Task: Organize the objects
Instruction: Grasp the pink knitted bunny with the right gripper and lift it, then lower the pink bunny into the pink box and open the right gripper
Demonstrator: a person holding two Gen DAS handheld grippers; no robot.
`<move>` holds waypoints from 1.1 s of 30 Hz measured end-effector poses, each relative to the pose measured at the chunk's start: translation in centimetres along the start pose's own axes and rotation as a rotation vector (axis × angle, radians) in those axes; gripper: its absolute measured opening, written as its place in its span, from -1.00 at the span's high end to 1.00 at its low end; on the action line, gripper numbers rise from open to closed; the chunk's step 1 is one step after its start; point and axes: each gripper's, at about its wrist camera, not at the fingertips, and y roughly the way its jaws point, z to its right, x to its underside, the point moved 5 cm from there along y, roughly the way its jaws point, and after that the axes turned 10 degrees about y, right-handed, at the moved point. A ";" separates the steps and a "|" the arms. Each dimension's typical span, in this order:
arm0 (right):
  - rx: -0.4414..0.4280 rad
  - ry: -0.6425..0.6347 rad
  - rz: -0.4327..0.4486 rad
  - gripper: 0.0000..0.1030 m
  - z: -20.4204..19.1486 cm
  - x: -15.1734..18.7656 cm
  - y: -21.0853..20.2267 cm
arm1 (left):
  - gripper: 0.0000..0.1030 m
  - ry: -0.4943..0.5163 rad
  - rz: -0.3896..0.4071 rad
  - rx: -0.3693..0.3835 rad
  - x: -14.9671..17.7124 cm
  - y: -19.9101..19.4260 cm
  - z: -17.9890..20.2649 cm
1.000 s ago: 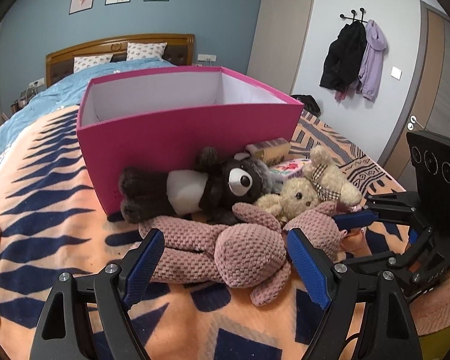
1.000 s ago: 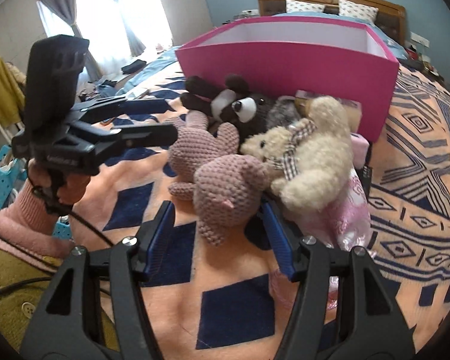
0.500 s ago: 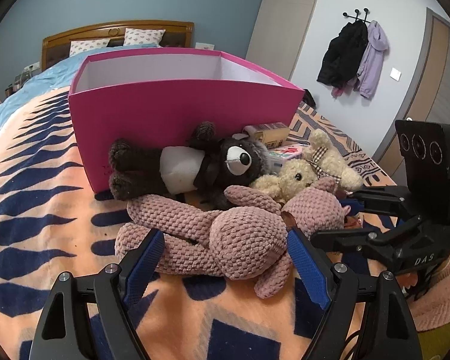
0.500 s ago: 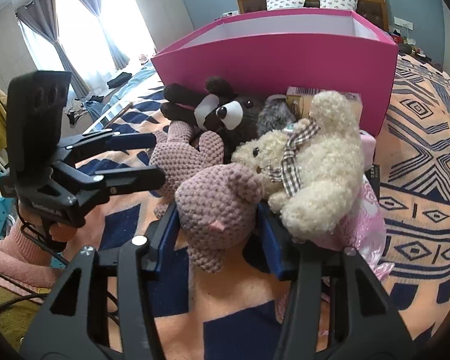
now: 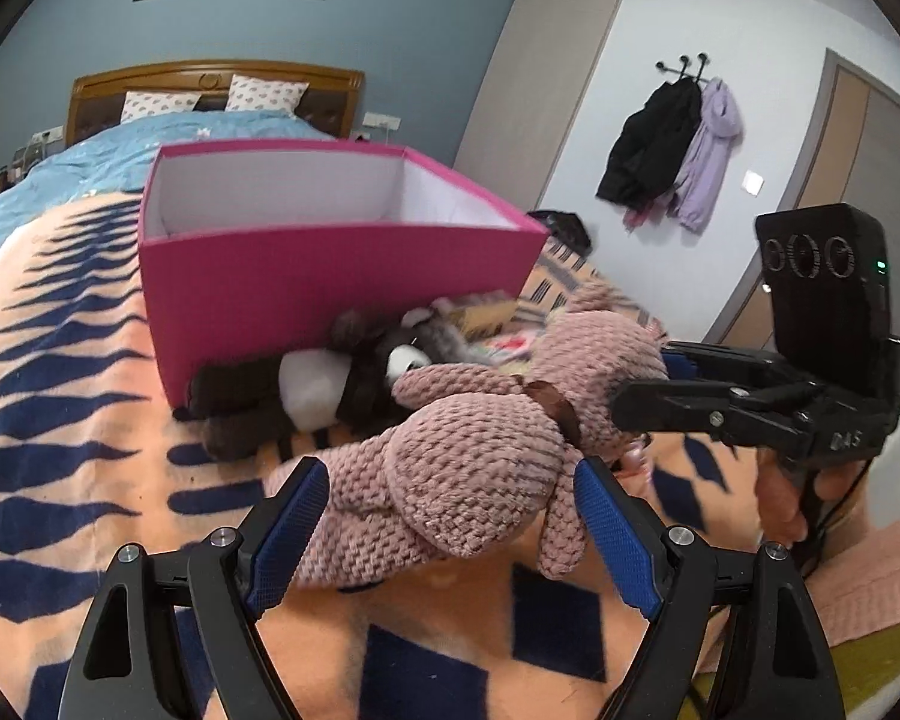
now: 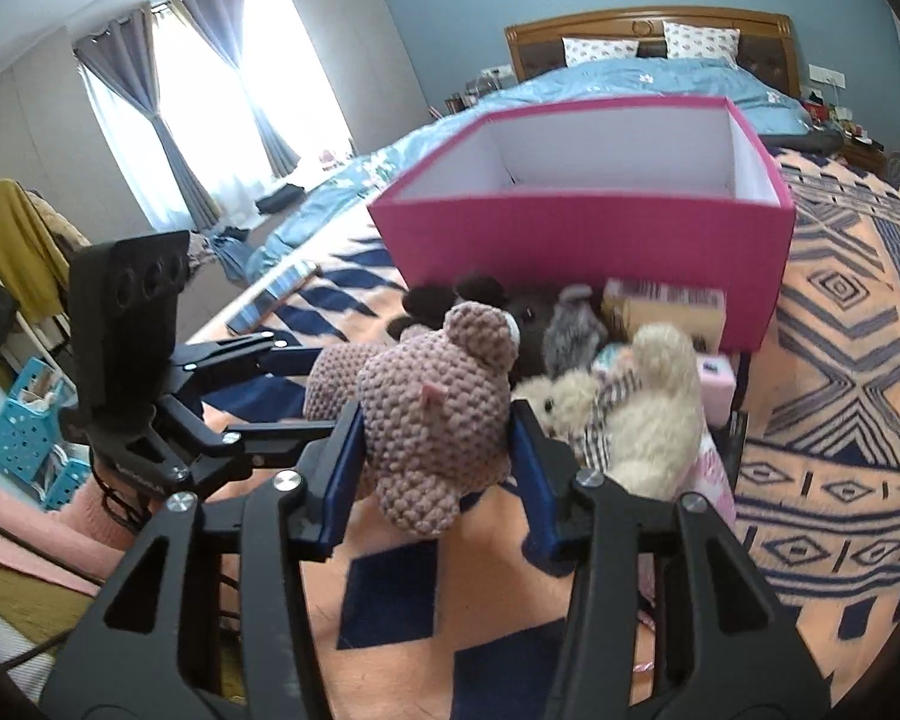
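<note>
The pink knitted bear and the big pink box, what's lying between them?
A dark brown plush dog lies there, against the pink box's front wall beyond the pink knitted bear, in the left wrist view.

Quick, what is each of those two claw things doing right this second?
Left gripper: open, fingers on either side of the pink knitted plush, not squeezing it.
Right gripper: shut on the pink knitted plush's head.

box magenta, white inside | knit bear dusty pink | blanket peach w/ navy geo, maybe stripes
</note>
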 end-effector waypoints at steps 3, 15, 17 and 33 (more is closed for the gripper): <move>-0.026 0.010 0.023 0.05 -0.3 -0.9 -0.6 | -0.66 0.015 0.025 0.013 -0.6 -0.6 0.7; -0.073 0.021 0.085 0.06 -0.3 -4.4 -1.3 | -0.60 0.003 0.065 0.014 -3.2 -1.4 0.1; -0.083 0.018 0.094 0.06 -0.5 -5.1 -1.2 | -0.54 0.005 0.081 0.008 -4.2 -1.7 -0.2; -0.160 -0.018 0.192 0.06 -0.9 -14.6 -0.8 | -0.40 0.039 0.152 -0.120 -12.8 -1.8 -4.9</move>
